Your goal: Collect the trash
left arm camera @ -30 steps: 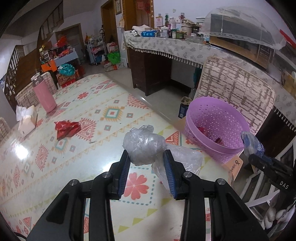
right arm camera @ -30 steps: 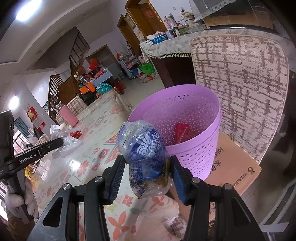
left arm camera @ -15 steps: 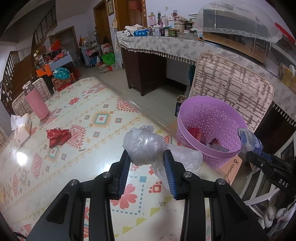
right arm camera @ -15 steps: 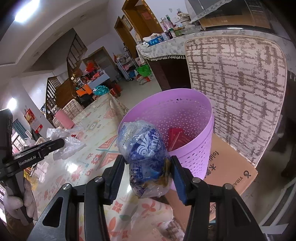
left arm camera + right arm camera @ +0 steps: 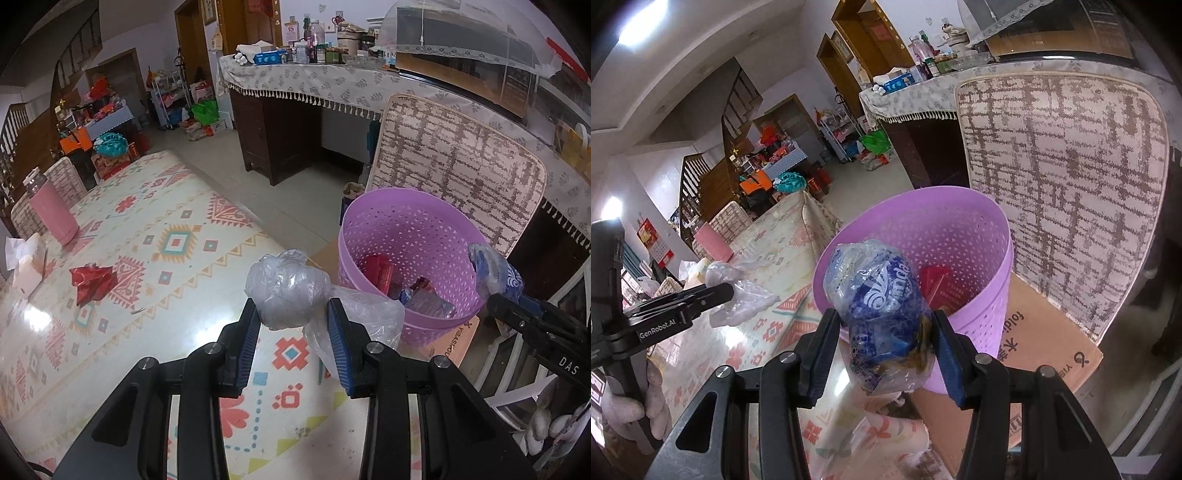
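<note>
My left gripper is shut on a crumpled clear plastic bag, held above the table edge just left of the purple perforated bin. The bin holds red and blue wrappers. My right gripper is shut on a blue-and-clear plastic wrapper, held at the near rim of the bin. The right gripper and its wrapper show at the bin's right rim in the left wrist view. A red crumpled wrapper lies on the table at the left.
The bin stands on a cardboard box beside the patterned table. A pink bottle and a tissue pack are at the table's far left. A woven chair back stands behind the bin.
Both grippers have moved nearer the bin with their loads. The bin's inside shows more fully in the left wrist view.
</note>
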Action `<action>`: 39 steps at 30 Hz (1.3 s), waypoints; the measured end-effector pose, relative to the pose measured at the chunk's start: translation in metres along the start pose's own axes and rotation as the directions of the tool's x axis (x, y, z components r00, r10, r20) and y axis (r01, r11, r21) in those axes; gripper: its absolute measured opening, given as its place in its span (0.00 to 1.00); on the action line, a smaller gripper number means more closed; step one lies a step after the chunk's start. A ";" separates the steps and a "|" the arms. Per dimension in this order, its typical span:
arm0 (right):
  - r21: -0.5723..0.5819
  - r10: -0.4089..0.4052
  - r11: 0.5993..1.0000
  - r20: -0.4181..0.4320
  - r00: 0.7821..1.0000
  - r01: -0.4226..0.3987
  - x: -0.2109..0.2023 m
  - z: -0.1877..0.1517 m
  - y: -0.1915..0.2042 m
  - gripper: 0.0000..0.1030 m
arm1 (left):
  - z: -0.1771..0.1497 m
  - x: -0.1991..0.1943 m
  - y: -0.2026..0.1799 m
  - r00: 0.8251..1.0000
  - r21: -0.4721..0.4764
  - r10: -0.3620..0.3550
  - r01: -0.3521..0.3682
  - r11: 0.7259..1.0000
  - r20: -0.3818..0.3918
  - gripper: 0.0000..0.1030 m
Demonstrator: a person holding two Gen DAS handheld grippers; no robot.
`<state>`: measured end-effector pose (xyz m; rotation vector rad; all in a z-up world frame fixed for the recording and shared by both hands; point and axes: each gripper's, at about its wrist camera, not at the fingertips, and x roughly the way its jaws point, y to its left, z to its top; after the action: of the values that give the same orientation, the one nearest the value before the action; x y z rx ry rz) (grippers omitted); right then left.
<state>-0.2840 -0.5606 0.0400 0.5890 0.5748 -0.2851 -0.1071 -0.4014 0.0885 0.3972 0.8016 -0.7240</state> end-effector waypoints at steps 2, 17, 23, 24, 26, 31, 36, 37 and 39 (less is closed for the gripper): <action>-0.004 -0.003 1.000 0.001 1.000 0.003 0.002 0.004 -0.001 0.54 | 0.003 0.004 -0.002 1.000 0.002 -0.006 0.006 1.000 -0.003 0.35; -0.012 -0.037 0.999 0.026 0.999 0.038 0.015 0.034 -0.012 0.54 | 0.038 0.038 -0.024 0.996 -0.010 -0.089 0.089 0.996 -0.028 0.35; 0.009 -0.046 0.999 0.029 0.999 0.046 0.023 0.042 -0.023 0.54 | 0.047 0.048 -0.038 0.993 -0.002 -0.117 0.117 0.993 -0.030 0.35; 0.012 -0.047 0.999 0.029 0.998 0.047 0.024 0.042 -0.024 0.54 | 0.049 0.049 -0.040 0.992 -0.001 -0.120 0.120 0.993 -0.030 0.35; 0.019 -0.049 0.999 0.028 0.998 0.049 0.027 0.044 -0.027 0.54 | 0.053 0.054 -0.045 0.992 0.001 -0.125 0.125 0.992 -0.033 0.35; 0.046 -0.050 0.998 0.034 0.998 0.048 0.031 0.048 -0.035 0.54 | 0.061 0.067 -0.053 0.989 -0.004 -0.140 0.139 0.990 -0.048 0.35; 0.070 -0.044 0.997 0.035 0.998 0.041 0.033 0.050 -0.044 0.54 | 0.065 0.080 -0.054 0.984 -0.030 -0.162 0.161 0.987 -0.074 0.35; 0.072 -0.046 0.996 0.033 0.998 0.043 0.034 0.050 -0.045 0.55 | 0.064 0.080 -0.054 0.983 -0.033 -0.166 0.164 0.986 -0.074 0.35; 0.074 -0.048 0.996 0.030 0.998 0.045 0.034 0.049 -0.047 0.54 | 0.062 0.082 -0.054 0.983 -0.037 -0.170 0.168 0.985 -0.074 0.35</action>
<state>-0.2545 -0.6302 0.0330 0.6414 0.5500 -0.3601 -0.0753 -0.5101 0.0626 0.3335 0.9263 -0.8577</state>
